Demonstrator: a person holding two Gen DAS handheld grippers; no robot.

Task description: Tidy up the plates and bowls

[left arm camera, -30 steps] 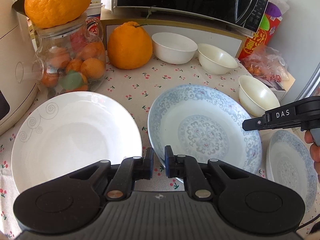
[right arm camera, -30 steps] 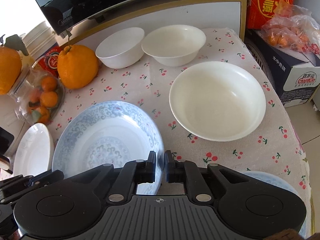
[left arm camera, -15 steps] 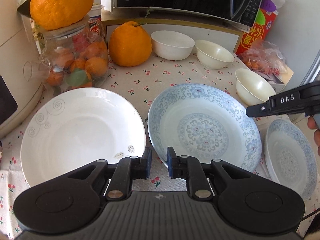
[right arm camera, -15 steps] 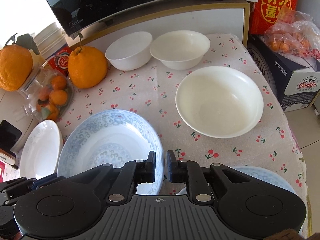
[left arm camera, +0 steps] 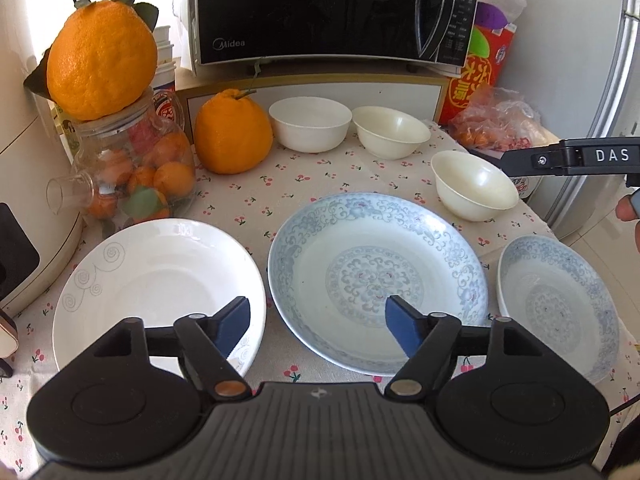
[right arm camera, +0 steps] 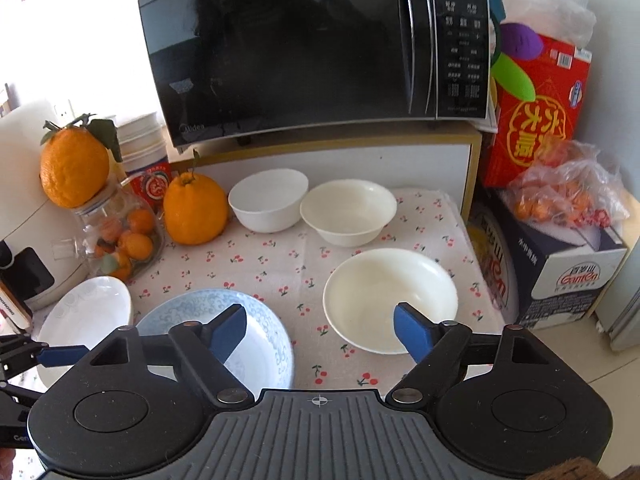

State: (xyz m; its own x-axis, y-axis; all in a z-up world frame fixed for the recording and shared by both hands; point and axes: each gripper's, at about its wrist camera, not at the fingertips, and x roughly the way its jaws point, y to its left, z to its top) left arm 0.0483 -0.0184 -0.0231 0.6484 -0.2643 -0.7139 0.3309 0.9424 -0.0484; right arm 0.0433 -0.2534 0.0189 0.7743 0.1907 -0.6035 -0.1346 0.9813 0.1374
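Below the microwave point(left arm camera: 332, 12), on the cherry-print tabletop point(left arm camera: 320, 176), the crockery lies spread out singly, nothing stacked yet. With the big blue plate point(left arm camera: 376, 276) as landmark: the white plate point(left arm camera: 152, 284) sits just to its left, rims nearly touching; a small blue plate point(left arm camera: 560, 304) lies to its right at the tabletop's edge; a cream bowl point(left arm camera: 474, 184) stands behind and to the right; two more bowls, one white point(left arm camera: 310, 122) and one cream point(left arm camera: 390, 130), stand side by side well behind it, against the shelf under the microwave. An orange point(left arm camera: 232, 132) and a fruit jar point(left arm camera: 132, 168) sit behind the white plate, clear of the working area.

The left claw point(left arm camera: 318, 320) hangs with its jaws spread wide, holding nothing, straddling the gap between the white plate and the blue plate's near rim. That spread suits taking a plate by its rim, probably to stack like with like. The right claw point(right arm camera: 320, 326) is equally wide and empty, poised above the blue plate's right edge and the near cream bowl, likely ready to nest that bowl with the two behind. Glazed rims are slick, so a shallow pinch could slip.
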